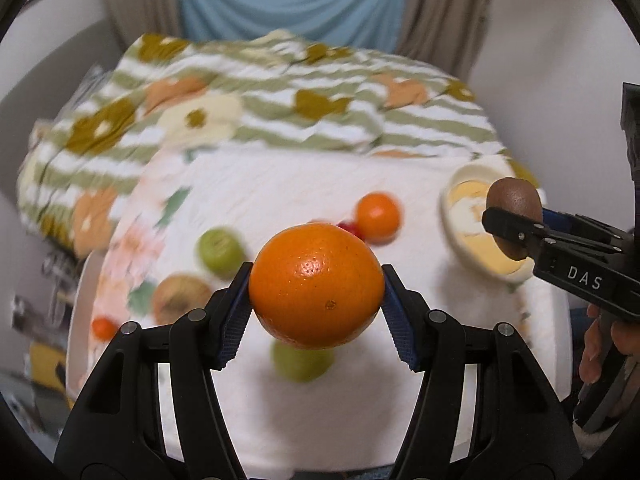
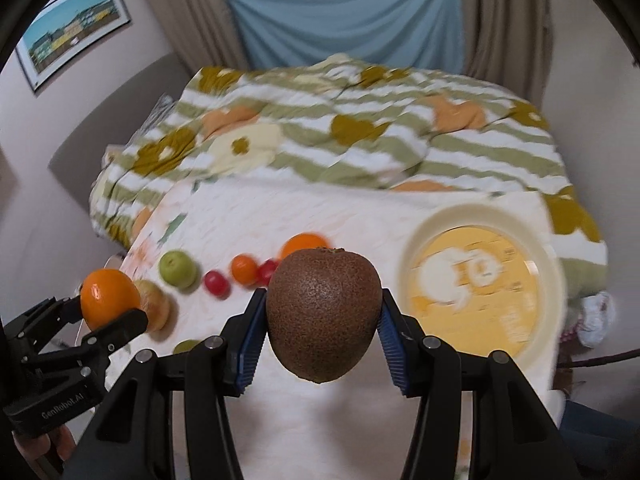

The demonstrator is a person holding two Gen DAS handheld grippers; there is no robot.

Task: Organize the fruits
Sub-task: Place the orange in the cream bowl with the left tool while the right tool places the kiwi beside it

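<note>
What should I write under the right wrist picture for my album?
Right tool grips a kiwi above the cloth, near a yellow plate; left tool holds an orange.

Plate right of frame, loose fruit left on the cloth, quilt behind, kiwi held bottom centre

A bed carries loose fruit, a plate and a quilt.

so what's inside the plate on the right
The cream plate shows only its yellow printed centre, no fruit. In the left wrist view the kiwi covers part of it.
</note>
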